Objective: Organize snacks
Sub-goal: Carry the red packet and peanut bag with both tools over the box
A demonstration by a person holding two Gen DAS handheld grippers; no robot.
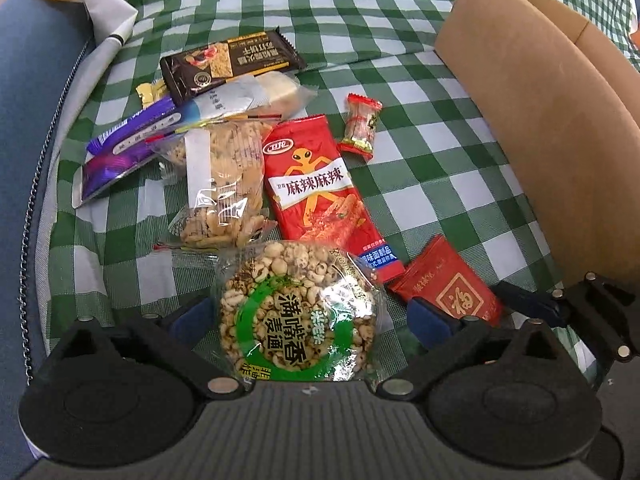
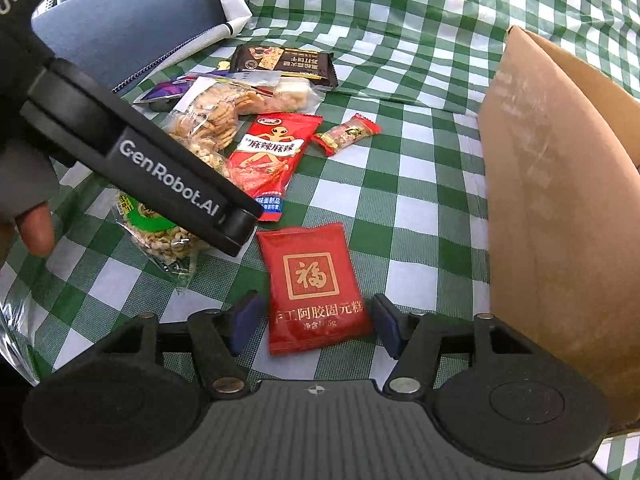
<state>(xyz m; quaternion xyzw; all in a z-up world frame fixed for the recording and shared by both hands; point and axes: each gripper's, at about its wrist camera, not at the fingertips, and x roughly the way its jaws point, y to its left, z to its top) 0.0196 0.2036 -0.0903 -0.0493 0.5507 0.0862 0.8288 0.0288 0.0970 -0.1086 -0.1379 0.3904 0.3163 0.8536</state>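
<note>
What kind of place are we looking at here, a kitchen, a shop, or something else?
Probably a table at home or a staged tabletop, not a shop: a green checked tablecloth carries loose snack packets such as a red spicy strip pack, with a cardboard box beside them and a blue chair behind.

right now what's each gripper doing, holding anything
left gripper: open, straddling the round puffed-grain pack.
right gripper: open around the red square packet, not gripping.

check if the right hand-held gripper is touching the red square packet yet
Apart. The right wrist view shows the red square packet lying between the right hand-held gripper pads, with checked cloth visible on both sides of it.
</note>
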